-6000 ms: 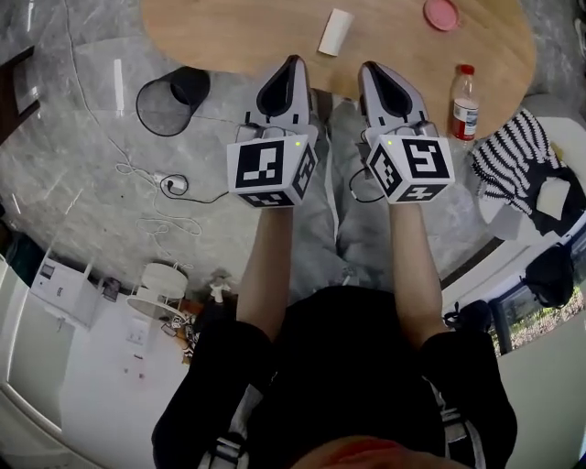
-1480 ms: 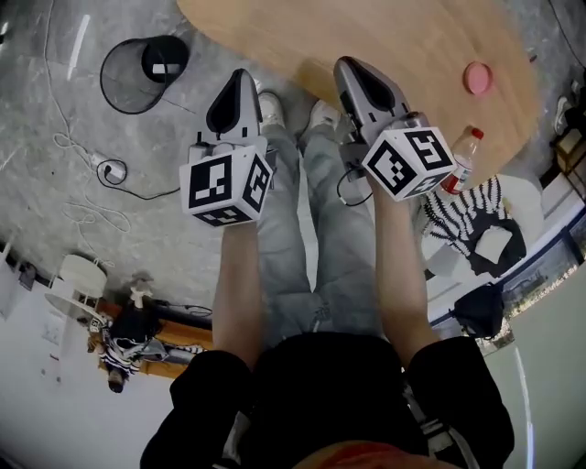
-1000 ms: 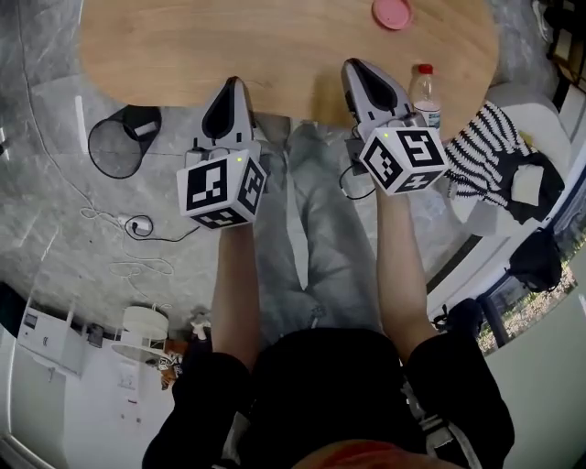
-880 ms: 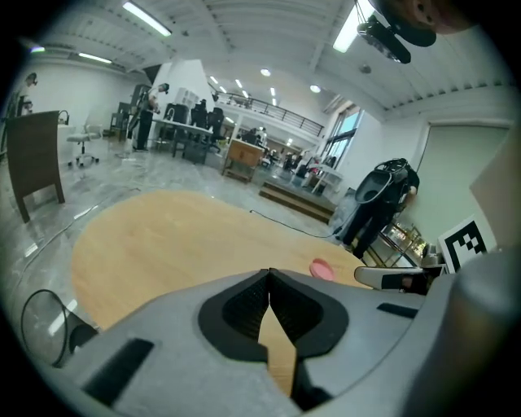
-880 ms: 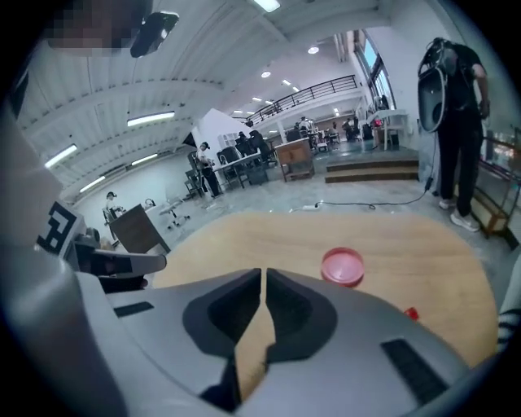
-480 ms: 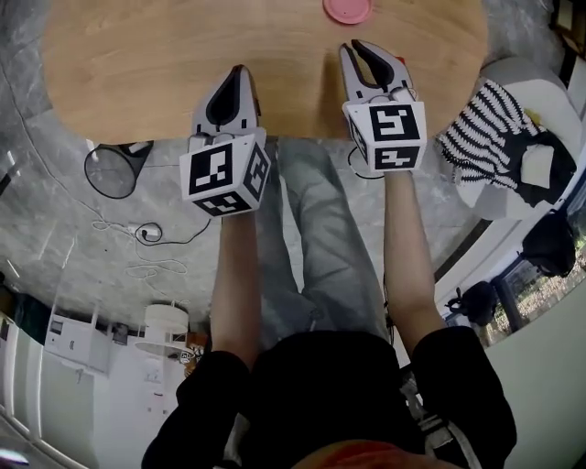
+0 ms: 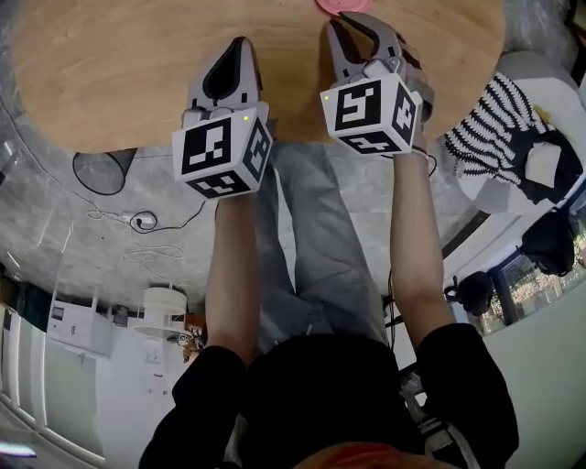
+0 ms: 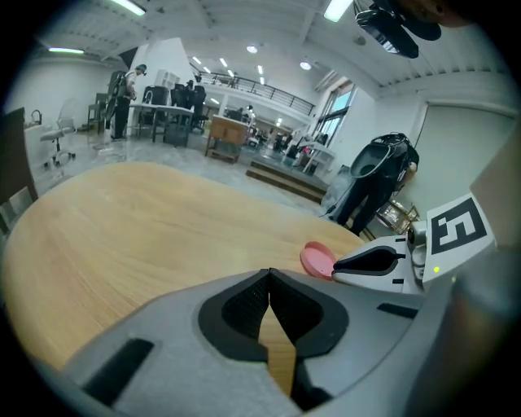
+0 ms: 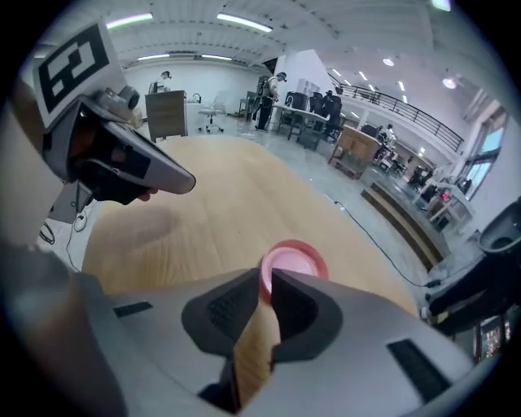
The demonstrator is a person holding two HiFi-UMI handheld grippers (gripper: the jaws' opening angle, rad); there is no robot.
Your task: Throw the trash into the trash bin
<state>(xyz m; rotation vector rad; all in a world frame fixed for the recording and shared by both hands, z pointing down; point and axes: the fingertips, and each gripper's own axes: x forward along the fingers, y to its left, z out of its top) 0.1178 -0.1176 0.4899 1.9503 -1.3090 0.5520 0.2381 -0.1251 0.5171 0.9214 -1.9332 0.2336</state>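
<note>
Moved: both tongs have come forward over the worktop since a second ago, and the right one has rolled so its marker cube shows another face.
Worktop (image 7: pixel 110 73): pale wood with a fine grain, smooth, with a rounded edge.
Lid (image 9: pixel 293 262): pink, round and flat with a raised rim, a matt plastic look. It lies flat on the far worktop, just ahead of the right tongs' tips. As a disc it has no long axis.
Bin (image 7: pixel 99 172): black wire mesh, round, mouth up. It stands on the grey marbled floor to the left, and the worktop's edge hides part of it.
Left tongs (image 7: pixel 242 44): grey shell with dark ribbed pads. Tips together with nothing between them, pointing across the wood.
Right tongs (image 7: pixel 355 20): same build. Closed and empty, aimed at the lid.
</note>
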